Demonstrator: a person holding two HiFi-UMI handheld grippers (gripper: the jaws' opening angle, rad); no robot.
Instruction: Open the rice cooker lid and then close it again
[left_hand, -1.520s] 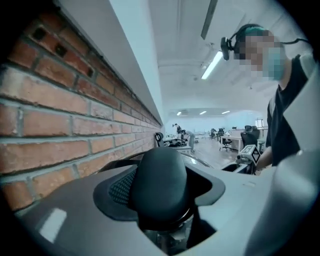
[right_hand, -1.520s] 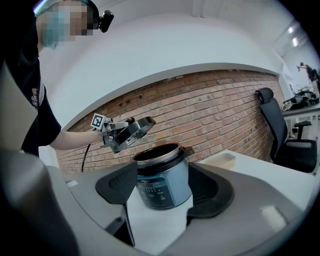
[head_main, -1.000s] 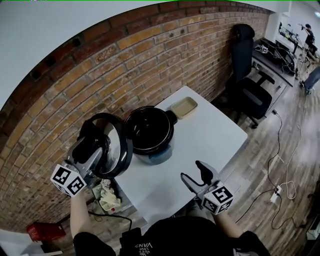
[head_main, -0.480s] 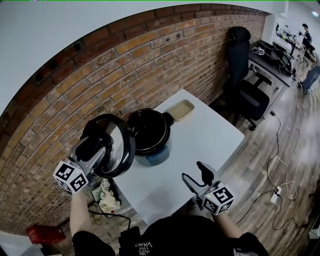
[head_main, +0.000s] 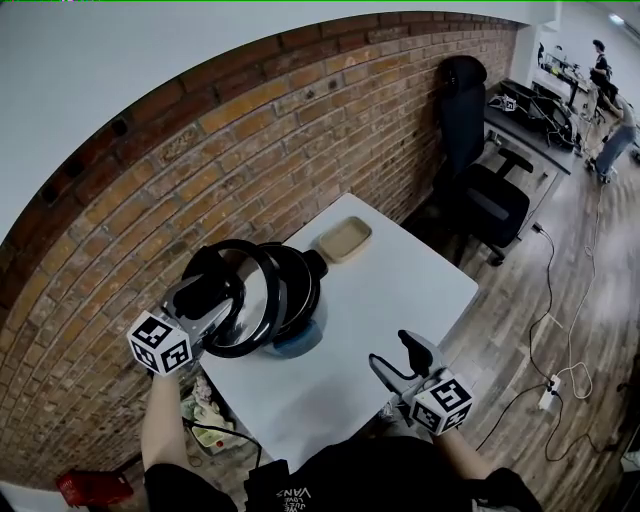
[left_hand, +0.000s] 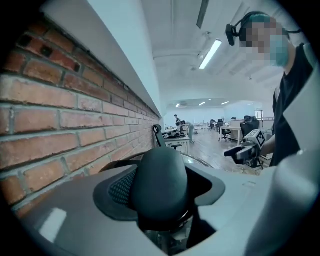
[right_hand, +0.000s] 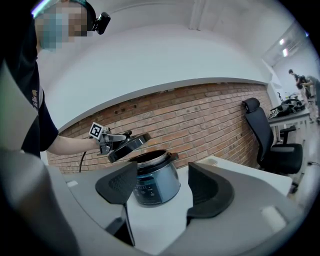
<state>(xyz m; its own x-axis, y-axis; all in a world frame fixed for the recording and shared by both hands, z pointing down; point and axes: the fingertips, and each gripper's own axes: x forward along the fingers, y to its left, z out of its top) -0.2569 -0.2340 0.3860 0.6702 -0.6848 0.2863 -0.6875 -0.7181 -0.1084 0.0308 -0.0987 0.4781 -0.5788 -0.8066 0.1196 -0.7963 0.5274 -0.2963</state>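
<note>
Head view: the white rectangular table (head_main: 400, 290) ran from centre frame toward lower left. Its back edge lay near the red brick wall (head_main: 250, 150). Its right half and near corner were bare, giving open room there. The round blue-grey rice cooker with a black inner pot (head_main: 303, 290) stood at the table's left side, close to that edge. A shallow tan tray (head_main: 345, 239) sat behind it, apart from it.

My left gripper (head_main: 210, 297) was clamped on the black knob of the round black-rimmed metal lid (head_main: 255, 312). It held the lid tilted over the cooker's left rim. I could not tell whether lid and rim touched.

My right gripper (head_main: 392, 352) hovered above the near corner, jaws wide apart and holding nothing.

The lid hid the cooker's left side in the head view. In the left gripper view the knob covered most of the jaws.
</note>
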